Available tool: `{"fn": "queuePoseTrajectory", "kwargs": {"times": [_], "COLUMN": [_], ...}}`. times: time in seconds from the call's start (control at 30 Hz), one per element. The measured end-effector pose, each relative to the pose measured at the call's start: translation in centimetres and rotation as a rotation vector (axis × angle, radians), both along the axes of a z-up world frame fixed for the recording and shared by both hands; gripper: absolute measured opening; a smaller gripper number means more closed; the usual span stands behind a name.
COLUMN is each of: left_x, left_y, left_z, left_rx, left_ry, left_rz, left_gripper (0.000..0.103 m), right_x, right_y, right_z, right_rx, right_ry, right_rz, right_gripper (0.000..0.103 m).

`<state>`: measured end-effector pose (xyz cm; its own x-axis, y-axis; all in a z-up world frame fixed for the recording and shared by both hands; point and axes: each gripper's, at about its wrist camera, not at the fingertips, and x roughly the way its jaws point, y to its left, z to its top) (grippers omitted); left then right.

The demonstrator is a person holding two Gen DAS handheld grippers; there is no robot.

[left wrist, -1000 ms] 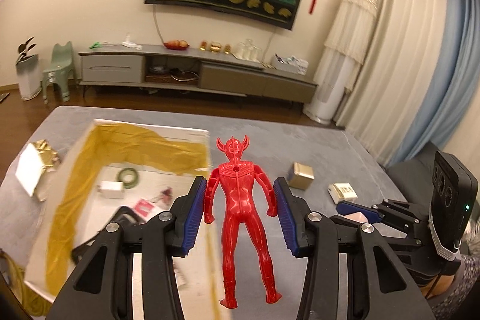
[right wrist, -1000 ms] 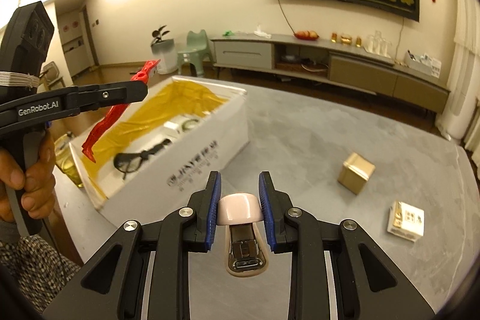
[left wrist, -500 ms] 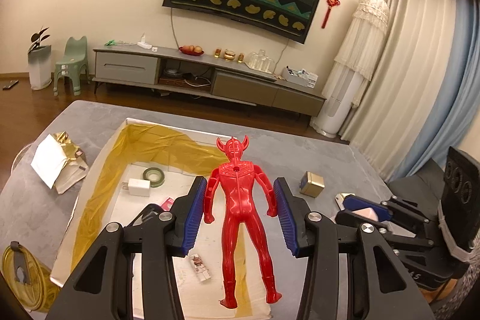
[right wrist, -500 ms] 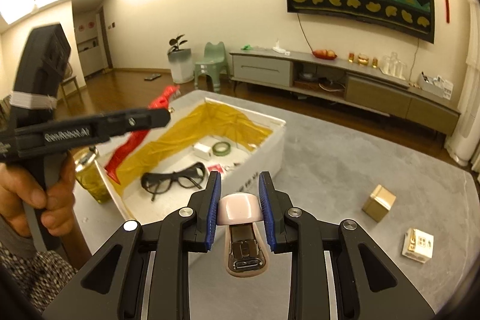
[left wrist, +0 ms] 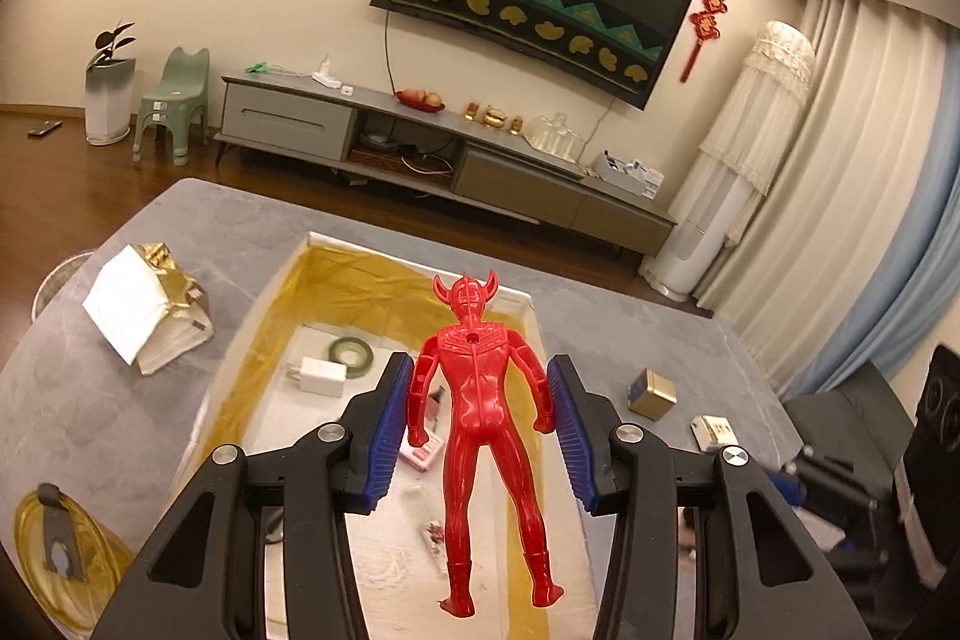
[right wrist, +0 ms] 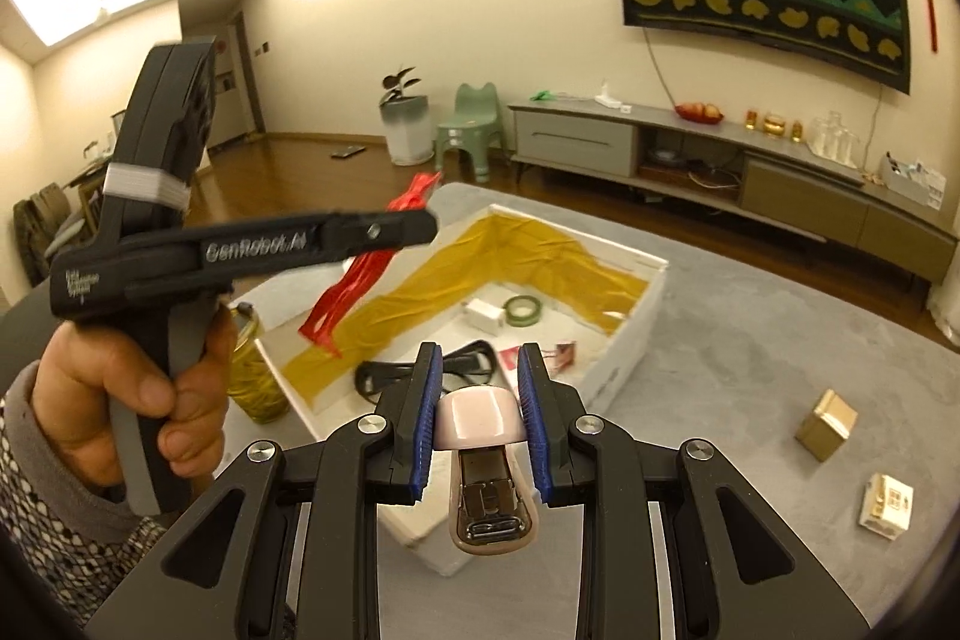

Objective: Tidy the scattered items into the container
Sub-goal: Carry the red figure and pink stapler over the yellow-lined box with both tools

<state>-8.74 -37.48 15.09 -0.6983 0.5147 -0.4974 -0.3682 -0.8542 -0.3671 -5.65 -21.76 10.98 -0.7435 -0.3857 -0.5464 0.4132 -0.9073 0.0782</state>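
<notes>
Your left gripper (left wrist: pixel 480 424) has its fingers closed on the red toy figure (left wrist: pixel 480 418), pinched at the arms, head pointing away from you. It hangs above the white box (left wrist: pixel 528 307), over the near half of the box's inside. Your right gripper (right wrist: pixel 477 415) has its fingers clamped on the pink stapler (right wrist: pixel 486 466) by its rounded top, and it sits at the near corner of the box, just above the rim. In the right wrist view your left hand (right wrist: pixel 129 412) grips the other tool's handle on the near-left side of the box.

Inside the box, lined with yellow cloth (left wrist: pixel 360 280), lie black glasses (right wrist: pixel 390 376) nearest you, then a small pink packet (left wrist: pixel 420 454), and farther in a white charger (left wrist: pixel 318 376) beside a green tape roll (left wrist: pixel 353 351).

On the grey table (right wrist: pixel 750 340), right of the box, sit a gold cube box (right wrist: pixel 827 424) and a white-and-gold carton (right wrist: pixel 887 505). Left of the box you have a gold jar (left wrist: pixel 60 562) near you and a crumpled white-and-gold wrapper (left wrist: pixel 144 307) farther off.
</notes>
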Motion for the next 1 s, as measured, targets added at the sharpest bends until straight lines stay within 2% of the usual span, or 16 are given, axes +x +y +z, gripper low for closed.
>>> {"fn": "queuePoseTrajectory", "kwargs": {"times": [0.2,0.47,0.67,0.83,1.0], "left_x": [-1.0,-3.5,-4.9,-6.2,-7.1], "left_y": [-2.3,-4.1,-4.5,-4.5,-4.6], "left_z": [0.0,-1.9,-2.9,-3.5,-4.0], "left_rx": [0.028,0.036,0.058,0.029,-0.012], "left_ry": [0.009,-0.063,-0.075,-0.099,-0.12], "left_rz": [0.031,0.047,0.047,0.039,0.042], "left_gripper": [0.047,0.047,0.047,0.047,0.047], "right_x": [-1.2,-3.6,-4.7,-5.9,-7.6], "right_y": [-2.7,-6.0,-7.8,-8.3,-8.4], "right_z": [-0.7,-2.4,-3.3,-4.0,-4.9], "right_rx": [0.022,0.038,0.072,0.081,0.029], "right_ry": [-0.021,-0.067,-0.079,-0.112,-0.195], "right_rz": [0.03,0.04,0.046,0.044,0.038], "right_gripper": [0.027,0.027,0.027,0.028,0.028]}}
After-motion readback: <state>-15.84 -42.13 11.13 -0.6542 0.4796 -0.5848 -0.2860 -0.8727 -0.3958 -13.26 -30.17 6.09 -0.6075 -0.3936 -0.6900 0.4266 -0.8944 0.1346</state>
